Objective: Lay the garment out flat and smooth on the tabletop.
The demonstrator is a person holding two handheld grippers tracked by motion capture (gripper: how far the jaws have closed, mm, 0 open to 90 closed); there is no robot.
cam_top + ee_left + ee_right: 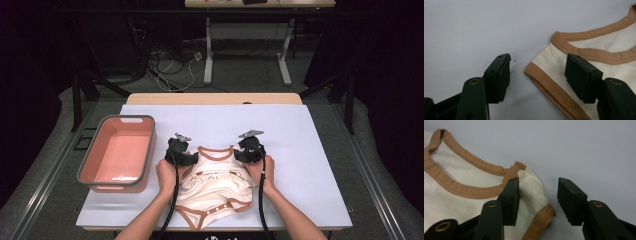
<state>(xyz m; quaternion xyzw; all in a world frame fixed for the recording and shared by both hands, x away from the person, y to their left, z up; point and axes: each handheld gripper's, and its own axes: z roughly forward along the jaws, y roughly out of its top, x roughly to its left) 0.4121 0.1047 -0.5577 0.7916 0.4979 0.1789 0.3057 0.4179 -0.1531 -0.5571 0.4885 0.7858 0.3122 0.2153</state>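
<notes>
Fingers [584,75] straddle bodysuit [212,187] shoulder edges, apparently ungripped.

Bench [310,150]: white top, wooden far edge.
Floor [240,75]: grey, with tangled cables [172,62].
Far desk [247,50]: white legs.
Surroundings: dark.

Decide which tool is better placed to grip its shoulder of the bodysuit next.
Probably left: the left tool stands open with the bodysuit's shoulder edge between its jaws. The right tool is open too, its gap mostly over bare table.
</notes>
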